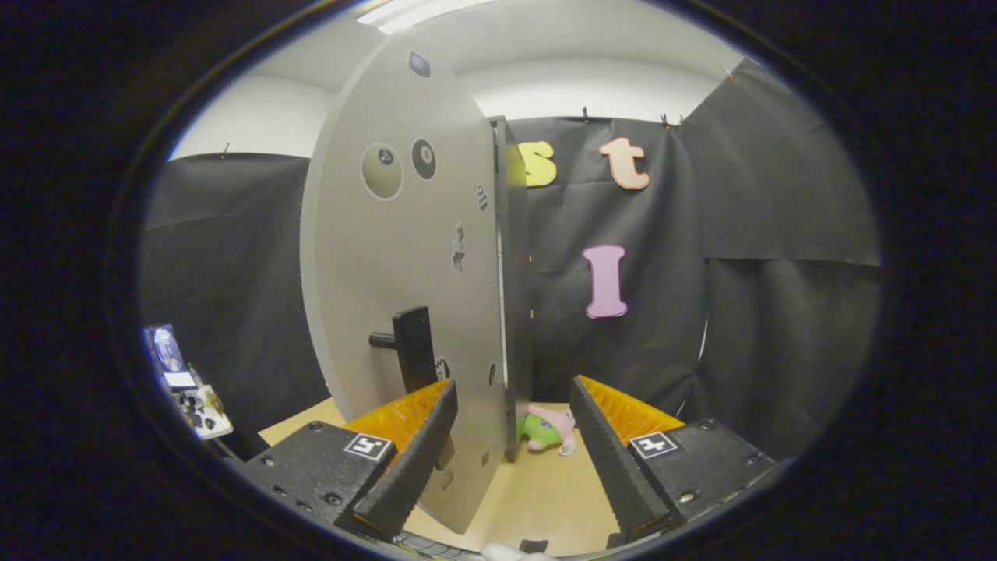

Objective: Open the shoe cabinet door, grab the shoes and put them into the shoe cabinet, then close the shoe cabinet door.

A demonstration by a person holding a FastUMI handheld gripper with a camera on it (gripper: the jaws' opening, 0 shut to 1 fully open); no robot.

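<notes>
the gripper (510,452) is standing wide open astride the cabinet door (397,257) edge, seemingly beside its handle (413,348), risking slipping off and knocking the door.

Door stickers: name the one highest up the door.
The small dark sticker near the door top, well above the two round stickers.

Toy (547,431) right of door (405,273)

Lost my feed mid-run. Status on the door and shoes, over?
Gripper open, jaws astride the door edge, not clamped. Door ajar, handle left of the jaws. Pink and green shoes on the floor just ahead.
</notes>
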